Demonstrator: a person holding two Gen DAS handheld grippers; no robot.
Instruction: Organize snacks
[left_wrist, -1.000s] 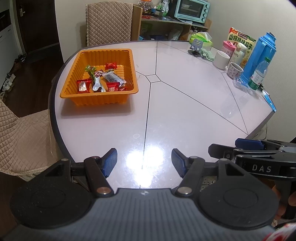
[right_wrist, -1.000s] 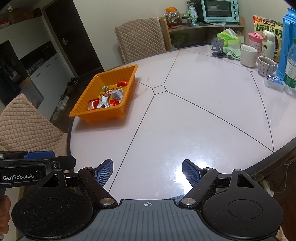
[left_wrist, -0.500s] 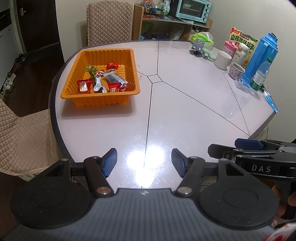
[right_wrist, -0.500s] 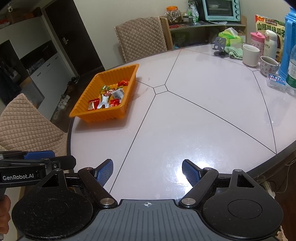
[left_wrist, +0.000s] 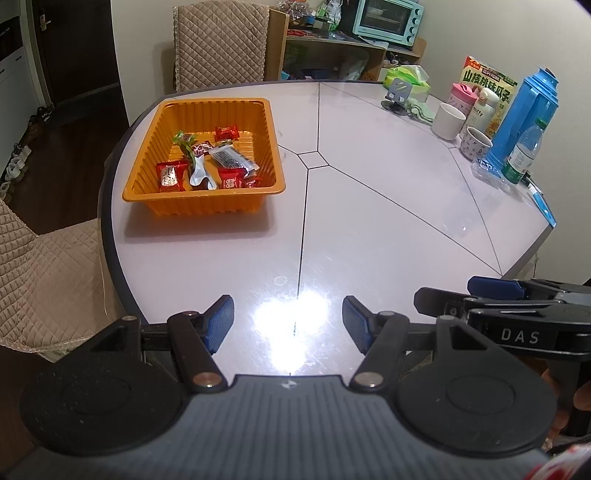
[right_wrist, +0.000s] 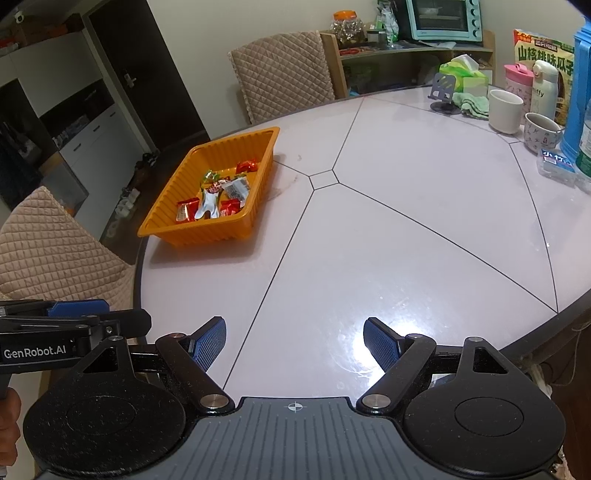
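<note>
An orange tray (left_wrist: 173, 201) stands on the left part of the pale round table (left_wrist: 369, 206) and holds several wrapped snacks (left_wrist: 207, 162), red, green, silver and dark. It also shows in the right wrist view (right_wrist: 207, 232) with the snacks (right_wrist: 218, 195) inside. My left gripper (left_wrist: 288, 325) is open and empty above the table's near edge. My right gripper (right_wrist: 295, 345) is open and empty too, beside the left one. Each gripper shows at the edge of the other's view.
At the far right edge stand a blue jug (left_wrist: 524, 118), a water bottle (left_wrist: 522, 155), two mugs (left_wrist: 448, 120), a pink cup, a snack bag (left_wrist: 487, 79) and a tissue box (left_wrist: 408, 79). Quilted chairs (left_wrist: 221, 40) stand behind and to the left. A shelf holds a teal oven (left_wrist: 388, 18).
Both views have shifted slightly, as both grippers drift a little back and left. The tray and snacks have not moved. Both jaws stay open.
</note>
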